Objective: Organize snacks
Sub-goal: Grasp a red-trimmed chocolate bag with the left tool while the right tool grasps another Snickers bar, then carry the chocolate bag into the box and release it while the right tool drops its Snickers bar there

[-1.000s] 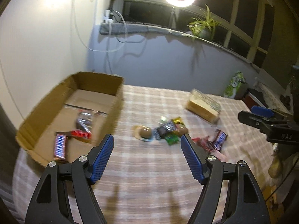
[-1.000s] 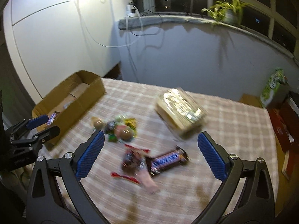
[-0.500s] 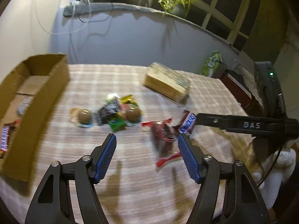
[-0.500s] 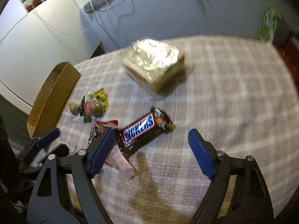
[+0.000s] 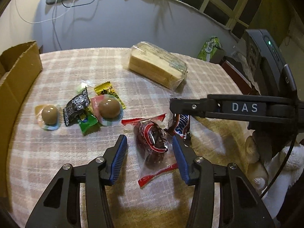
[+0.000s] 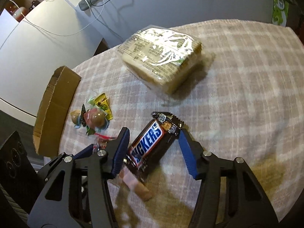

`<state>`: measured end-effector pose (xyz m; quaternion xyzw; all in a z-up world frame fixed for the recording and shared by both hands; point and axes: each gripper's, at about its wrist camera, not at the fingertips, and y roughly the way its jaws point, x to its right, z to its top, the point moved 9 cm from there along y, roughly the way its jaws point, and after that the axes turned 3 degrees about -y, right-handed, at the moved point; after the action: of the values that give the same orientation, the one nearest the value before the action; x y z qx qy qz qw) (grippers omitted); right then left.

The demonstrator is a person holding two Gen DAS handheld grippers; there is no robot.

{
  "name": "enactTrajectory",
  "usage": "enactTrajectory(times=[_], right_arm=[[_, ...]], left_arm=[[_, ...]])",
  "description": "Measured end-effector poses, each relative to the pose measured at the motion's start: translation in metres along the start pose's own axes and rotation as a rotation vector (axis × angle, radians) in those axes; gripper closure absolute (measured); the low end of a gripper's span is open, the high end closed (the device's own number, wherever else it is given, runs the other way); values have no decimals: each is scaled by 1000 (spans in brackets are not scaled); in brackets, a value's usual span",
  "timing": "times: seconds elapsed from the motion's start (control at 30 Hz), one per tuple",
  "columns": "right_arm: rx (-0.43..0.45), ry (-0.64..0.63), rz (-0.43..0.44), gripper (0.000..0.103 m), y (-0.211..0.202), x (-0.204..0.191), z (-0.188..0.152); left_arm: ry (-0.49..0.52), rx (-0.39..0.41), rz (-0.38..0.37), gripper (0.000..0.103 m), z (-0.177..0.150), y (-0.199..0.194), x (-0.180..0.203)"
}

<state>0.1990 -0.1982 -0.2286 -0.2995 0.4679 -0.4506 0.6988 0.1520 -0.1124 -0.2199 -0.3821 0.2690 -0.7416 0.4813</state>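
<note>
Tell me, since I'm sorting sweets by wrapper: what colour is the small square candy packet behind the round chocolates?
Yellow-gold candy packet, clearest in the left wrist view.

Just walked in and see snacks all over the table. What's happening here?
A person is sorting snacks with two handheld grippers. The left gripper is closing around a red-wrapped snack; the right gripper is closing around the Snickers bar. Neither grips yet. Small candies and a wrapped sandwich lie on the checked cloth; the cardboard box stands at the left.

Brown Snickers bar (image 6: 152,148); red-clear candy wrapper (image 5: 152,142); pink-white plaid cloth (image 5: 76,72); blue-padded black tongs (image 5: 150,157).
</note>
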Motion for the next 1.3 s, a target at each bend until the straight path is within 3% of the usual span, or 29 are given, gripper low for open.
enactTrajectory(times=[0.13, 0.27, 0.57, 0.73, 0.77, 0.87, 1.3], right_arm=[[-2, -65, -57, 49, 3, -5, 1], [-15, -157, -118, 51, 7, -12, -1], [-49, -195, -174, 52, 13, -11, 0], [-49, -283, -229, 52, 18, -20, -5], [-49, -295, -232, 53, 18, -21, -5], [-39, -313, -248, 71, 18, -23, -5], [31, -215, -176, 73, -6, -11, -6]], left_arm=[[29, -15, -5, 55, -2, 6, 5], [35, -19, 5, 68, -1, 9, 3], [33, -2, 41, 70, -1, -1, -11], [8, 11, 55, 71, -2, -6, -23], [3, 13, 56, 71, -2, -7, -25], [-5, 20, 59, 71, -2, -10, -28], [-47, 82, 74, 71, 2, -37, -38]])
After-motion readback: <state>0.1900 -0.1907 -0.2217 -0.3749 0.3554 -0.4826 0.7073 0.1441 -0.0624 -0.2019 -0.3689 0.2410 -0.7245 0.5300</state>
